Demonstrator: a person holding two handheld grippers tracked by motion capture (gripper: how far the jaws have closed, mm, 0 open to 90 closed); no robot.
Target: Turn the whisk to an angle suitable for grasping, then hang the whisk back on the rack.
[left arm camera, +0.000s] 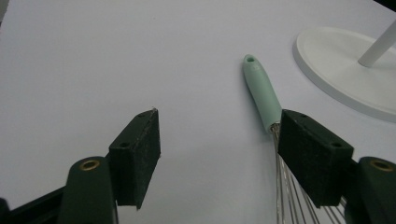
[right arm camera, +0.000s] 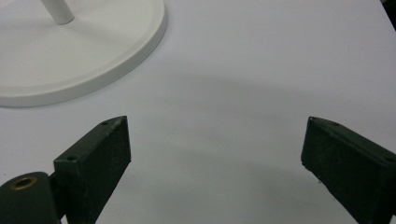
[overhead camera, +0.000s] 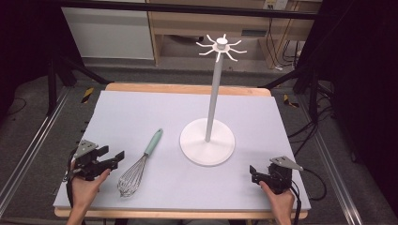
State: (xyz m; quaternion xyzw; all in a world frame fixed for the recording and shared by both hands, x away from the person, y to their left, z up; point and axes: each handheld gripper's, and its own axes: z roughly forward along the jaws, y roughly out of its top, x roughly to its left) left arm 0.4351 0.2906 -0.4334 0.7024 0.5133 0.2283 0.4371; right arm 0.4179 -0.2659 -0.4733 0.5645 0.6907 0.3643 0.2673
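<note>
- The whisk (overhead camera: 137, 166) lay on the table (overhead camera: 141, 117), left of the stand (overhead camera: 207, 140), mint handle pointing away from me.
- My left gripper (overhead camera: 116, 158) sat wide and empty just beside the whisk.
- My right gripper (overhead camera: 254, 173) sat wide, empty, right of the stand.

white hook stand (overhead camera: 207, 140) on the pale table (overhead camera: 141, 112) — wooden shelving (overhead camera: 197, 23) behind.

Black tongs (overhead camera: 119, 156), grey three-cornered plates (overhead camera: 85, 148)
</note>
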